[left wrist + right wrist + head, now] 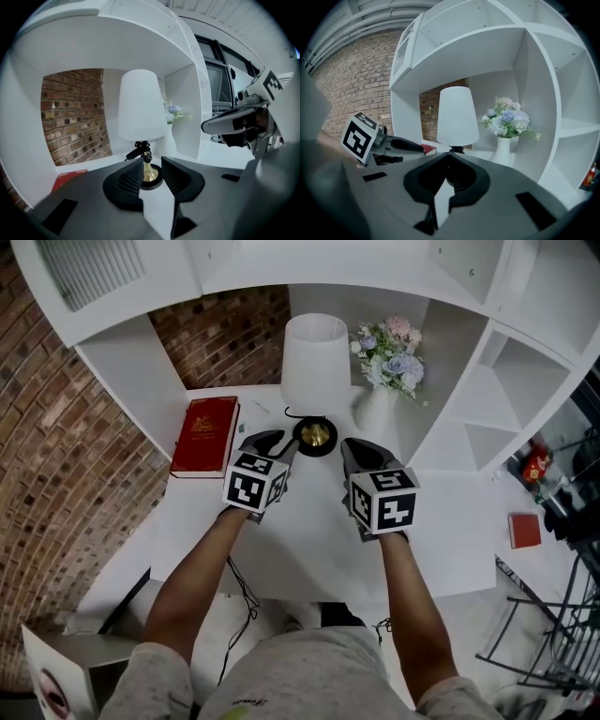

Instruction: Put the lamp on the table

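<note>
The lamp (316, 354) stands in the white shelf's middle niche, with a white shade, a brass stem and a round black base (316, 436). A black cord is bunched under the shade (142, 150). My left gripper (279, 442) sits just left of the base. In the left gripper view its jaws (151, 171) stand apart, with the brass stem showing in the gap at their tips and the pads not pressing on it. My right gripper (349, 448) is just right of the base. Its fingertips (449, 157) meet with nothing between them, and the lamp (458, 117) rises behind them.
A red book (204, 435) lies flat left of the lamp. A white vase of pale flowers (386, 367) stands close on the lamp's right. Shelf walls (131, 371) enclose the niche on both sides. The white table top (309, 549) runs toward me under both grippers.
</note>
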A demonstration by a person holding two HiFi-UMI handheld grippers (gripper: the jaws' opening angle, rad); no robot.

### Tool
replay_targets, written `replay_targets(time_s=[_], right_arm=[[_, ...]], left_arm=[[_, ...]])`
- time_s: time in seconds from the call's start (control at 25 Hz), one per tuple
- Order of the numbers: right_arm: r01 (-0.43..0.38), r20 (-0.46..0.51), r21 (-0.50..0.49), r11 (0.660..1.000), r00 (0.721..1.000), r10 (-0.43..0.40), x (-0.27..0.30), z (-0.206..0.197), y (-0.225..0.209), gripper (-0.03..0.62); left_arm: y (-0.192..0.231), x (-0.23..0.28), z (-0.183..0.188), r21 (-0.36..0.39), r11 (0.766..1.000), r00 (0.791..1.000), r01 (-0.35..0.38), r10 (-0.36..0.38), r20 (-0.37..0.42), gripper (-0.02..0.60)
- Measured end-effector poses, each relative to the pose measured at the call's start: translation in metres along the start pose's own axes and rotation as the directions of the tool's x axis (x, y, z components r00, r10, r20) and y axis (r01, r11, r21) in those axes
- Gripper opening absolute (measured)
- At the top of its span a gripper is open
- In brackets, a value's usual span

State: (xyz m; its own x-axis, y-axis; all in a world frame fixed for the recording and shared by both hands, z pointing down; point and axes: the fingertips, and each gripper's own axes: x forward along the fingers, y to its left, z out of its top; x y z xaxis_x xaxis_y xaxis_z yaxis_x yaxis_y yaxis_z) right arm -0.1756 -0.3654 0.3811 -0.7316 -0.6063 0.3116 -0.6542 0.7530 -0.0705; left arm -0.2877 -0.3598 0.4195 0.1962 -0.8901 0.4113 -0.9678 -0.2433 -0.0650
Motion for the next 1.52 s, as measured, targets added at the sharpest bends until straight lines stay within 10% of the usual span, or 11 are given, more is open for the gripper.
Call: replay_targets(time_s=[1.52], right_arm=[[0.016, 0.022, 0.026, 1.000, 1.000, -0.016, -0.037, -0.007, 0.006, 0.005]], left_arm=[[-0.016, -0.079, 0.017, -0.098, 0.994, 0.996, -0.052, 0.058, 0.064, -0.003]])
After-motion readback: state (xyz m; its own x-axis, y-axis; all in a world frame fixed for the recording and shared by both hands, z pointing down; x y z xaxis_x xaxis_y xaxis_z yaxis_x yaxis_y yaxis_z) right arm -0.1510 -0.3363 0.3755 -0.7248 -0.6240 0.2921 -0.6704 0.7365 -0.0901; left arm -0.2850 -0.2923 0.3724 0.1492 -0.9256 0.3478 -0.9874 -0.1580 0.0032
